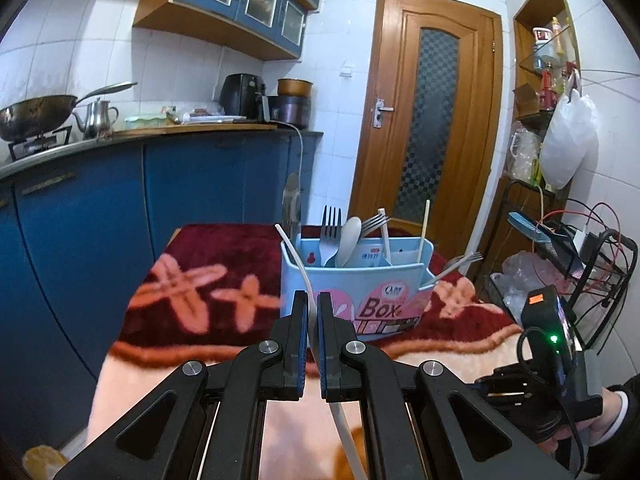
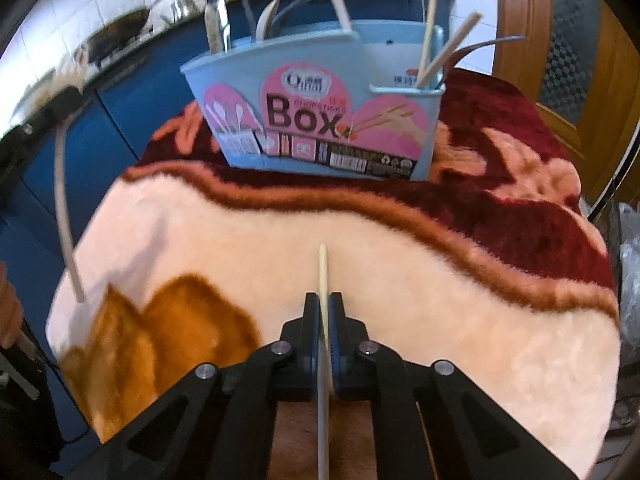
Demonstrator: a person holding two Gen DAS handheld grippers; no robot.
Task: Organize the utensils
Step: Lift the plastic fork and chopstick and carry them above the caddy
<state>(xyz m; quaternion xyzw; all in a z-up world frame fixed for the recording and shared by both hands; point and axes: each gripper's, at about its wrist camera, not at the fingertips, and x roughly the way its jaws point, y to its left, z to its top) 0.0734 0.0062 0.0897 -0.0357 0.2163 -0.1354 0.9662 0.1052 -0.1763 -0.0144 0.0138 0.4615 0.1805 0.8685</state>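
Observation:
A light blue utensil box (image 1: 356, 280) labelled "Box" stands on a blanket-covered table (image 1: 200, 280); it also shows in the right wrist view (image 2: 320, 120). It holds forks (image 1: 330, 232), a white spoon (image 1: 347, 240) and chopsticks (image 1: 423, 228). My left gripper (image 1: 313, 300) is shut on a white chopstick (image 1: 298, 258), raised just in front of the box's left side. My right gripper (image 2: 324, 300) is shut on a pale chopstick (image 2: 323, 276), over the blanket in front of the box. The left gripper's chopstick (image 2: 64, 216) appears at the left of the right wrist view.
Blue kitchen cabinets (image 1: 120, 200) with a wok (image 1: 36, 114) and kettle stand to the left. A wooden door (image 1: 432, 120) is behind the table. A wire rack (image 1: 580, 248) with cables and bags stands at the right.

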